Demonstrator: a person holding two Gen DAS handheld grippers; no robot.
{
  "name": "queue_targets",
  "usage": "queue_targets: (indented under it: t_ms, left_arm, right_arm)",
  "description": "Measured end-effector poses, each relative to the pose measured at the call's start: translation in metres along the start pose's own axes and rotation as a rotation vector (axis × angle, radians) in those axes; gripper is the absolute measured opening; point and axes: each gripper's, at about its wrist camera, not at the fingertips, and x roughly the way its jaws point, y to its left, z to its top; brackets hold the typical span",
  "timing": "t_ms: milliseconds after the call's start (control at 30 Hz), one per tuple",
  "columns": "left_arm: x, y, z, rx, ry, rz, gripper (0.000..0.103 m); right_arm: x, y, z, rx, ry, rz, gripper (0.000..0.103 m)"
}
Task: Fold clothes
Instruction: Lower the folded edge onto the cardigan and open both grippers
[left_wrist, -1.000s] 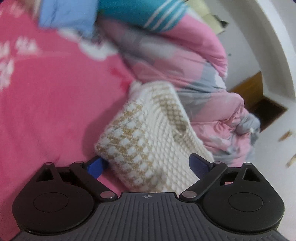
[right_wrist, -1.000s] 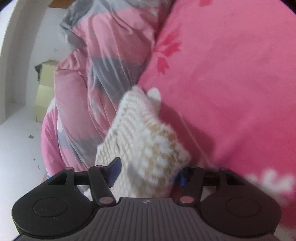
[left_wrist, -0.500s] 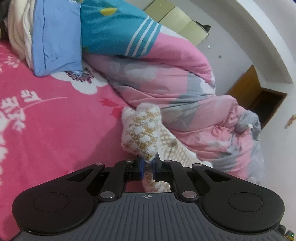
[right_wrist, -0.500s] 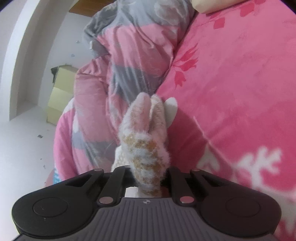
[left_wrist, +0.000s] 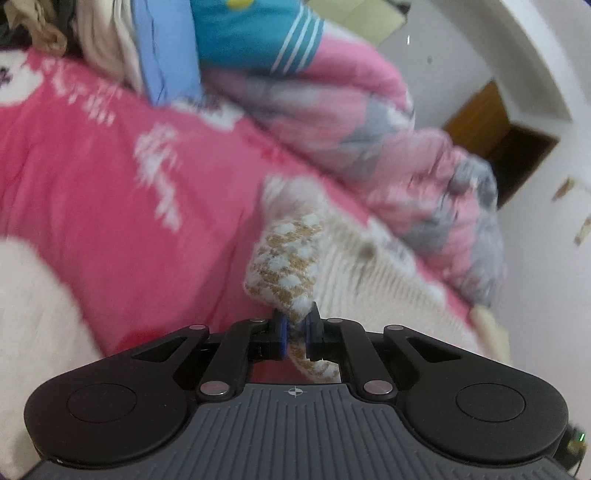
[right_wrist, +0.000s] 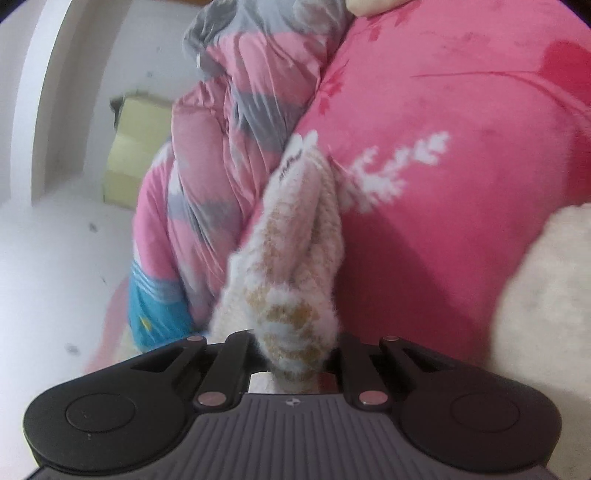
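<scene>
Your right gripper's (right_wrist: 295, 354) fingertips: hidden behind the knit (right_wrist: 291, 295). Bedsheet (left_wrist: 110, 206) pattern, left view: motion-blurred. White fabric (right_wrist: 546, 295), lower right: cut off.

Sweater (left_wrist: 369, 273) on pink bed (left_wrist: 110, 206)

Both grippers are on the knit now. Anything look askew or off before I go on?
Nothing damaged. The knit sweater is pinched in both the left gripper and the right gripper. It hangs bunched rather than flat, close beside the rumpled quilt on the pink bedsheet.
</scene>
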Motion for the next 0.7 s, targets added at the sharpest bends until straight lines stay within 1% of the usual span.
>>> queue_targets:
  t_ms: [33, 100, 133, 167, 233, 267, 333, 367, 400, 433, 467, 500, 533, 567, 600, 667, 700]
  left_arm:
    - [0.006, 0.006, 0.0, 0.001, 0.039, 0.002, 0.013]
    - [0.008, 0.016, 0.01, -0.009, 0.105, -0.009, 0.02]
    - [0.003, 0.017, 0.019, -0.002, 0.121, -0.013, 0.022]
    - [-0.005, 0.017, 0.028, 0.014, 0.126, -0.016, 0.026]
    - [-0.029, 0.01, 0.051, 0.087, 0.085, 0.02, 0.029]
    - [-0.043, 0.002, 0.065, 0.149, 0.052, 0.055, 0.033]
    - [-0.064, -0.018, 0.102, 0.296, -0.036, 0.123, 0.034]
    - [-0.071, -0.029, 0.122, 0.368, -0.084, 0.152, 0.038]
    - [-0.078, -0.04, 0.142, 0.44, -0.133, 0.182, 0.05]
    - [-0.084, -0.051, 0.162, 0.512, -0.182, 0.211, 0.057]
    - [-0.083, -0.062, 0.176, 0.573, -0.207, 0.25, 0.069]
    - [-0.075, -0.07, 0.183, 0.619, -0.215, 0.29, 0.07]
    - [-0.063, -0.075, 0.183, 0.642, -0.217, 0.29, 0.07]
    - [-0.051, -0.077, 0.181, 0.651, -0.215, 0.267, 0.071]
    - [-0.036, -0.077, 0.175, 0.645, -0.197, 0.226, 0.073]
    - [0.0, -0.07, 0.154, 0.592, -0.131, 0.129, 0.074]
    - [0.018, -0.065, 0.143, 0.559, -0.093, 0.096, 0.074]
  right_arm:
    - [-0.004, -0.003, -0.003, -0.018, 0.013, -0.027, 0.023]
    - [-0.011, -0.008, -0.009, -0.054, 0.038, -0.08, 0.037]
    - [-0.017, -0.009, -0.01, -0.075, 0.042, -0.104, 0.038]
    - [-0.028, -0.006, -0.006, -0.104, 0.03, -0.124, 0.038]
    - [-0.055, 0.003, 0.004, -0.176, -0.031, -0.179, 0.047]
    - [-0.07, 0.009, 0.008, -0.216, -0.07, -0.21, 0.047]
    - [-0.09, 0.022, 0.019, -0.295, -0.139, -0.254, 0.047]
    - [-0.094, 0.031, 0.024, -0.338, -0.167, -0.262, 0.047]
    - [-0.093, 0.042, 0.029, -0.389, -0.187, -0.252, 0.047]
    - [-0.088, 0.054, 0.032, -0.444, -0.199, -0.227, 0.047]
    - [-0.076, 0.067, 0.032, -0.509, -0.194, -0.175, 0.047]
    - [-0.064, 0.08, 0.032, -0.574, -0.189, -0.123, 0.048]
    - [-0.05, 0.093, 0.03, -0.638, -0.174, -0.082, 0.05]
    - [-0.031, 0.105, 0.024, -0.701, -0.141, -0.063, 0.051]
    - [-0.011, 0.116, 0.017, -0.764, -0.107, -0.045, 0.052]
    - [0.028, 0.14, 0.005, -0.89, -0.039, -0.007, 0.052]
    - [0.047, 0.151, -0.002, -0.953, -0.005, 0.012, 0.052]
